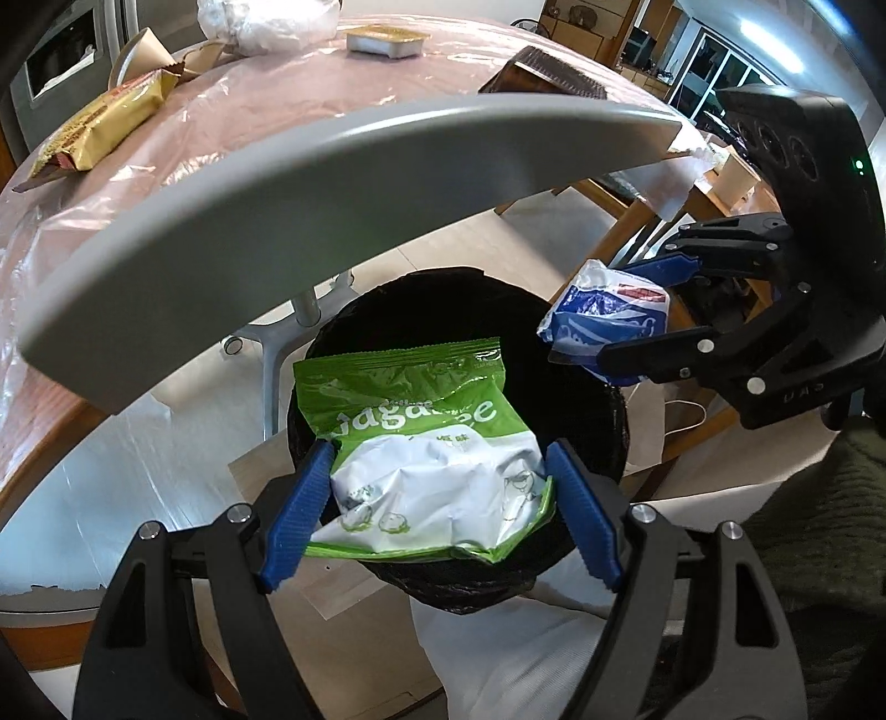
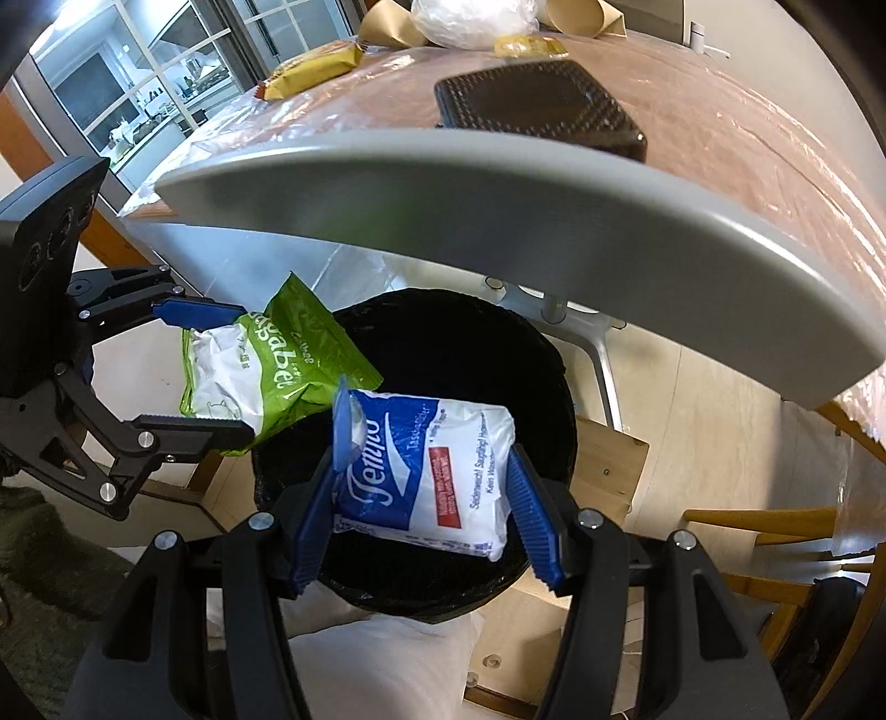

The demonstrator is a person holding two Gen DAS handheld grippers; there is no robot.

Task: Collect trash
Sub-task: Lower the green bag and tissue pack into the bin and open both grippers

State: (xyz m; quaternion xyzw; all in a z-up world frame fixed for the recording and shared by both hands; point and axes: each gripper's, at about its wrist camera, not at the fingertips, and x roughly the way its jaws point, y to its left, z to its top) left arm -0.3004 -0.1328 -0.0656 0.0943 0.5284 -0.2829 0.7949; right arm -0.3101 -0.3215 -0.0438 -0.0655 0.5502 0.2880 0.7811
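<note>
My left gripper [image 1: 440, 501] is shut on a green and white snack bag [image 1: 426, 443] and holds it over the black-lined trash bin [image 1: 443, 299]. My right gripper [image 2: 426, 515] is shut on a blue and white tissue pack [image 2: 426, 471], also over the bin [image 2: 459, 343]. In the left wrist view the right gripper [image 1: 637, 310] with the tissue pack [image 1: 603, 321] is at the bin's right rim. In the right wrist view the left gripper [image 2: 216, 371] with the snack bag [image 2: 266, 365] is at the bin's left rim.
A grey chair back [image 1: 332, 194] arches over the bin, also seen in the right wrist view [image 2: 498, 210]. Behind it, the plastic-covered table [image 1: 332, 88] holds a gold wrapper [image 1: 99, 127], a foil tray [image 1: 387, 39], a black tray [image 2: 537, 105] and a white bag [image 2: 470, 19].
</note>
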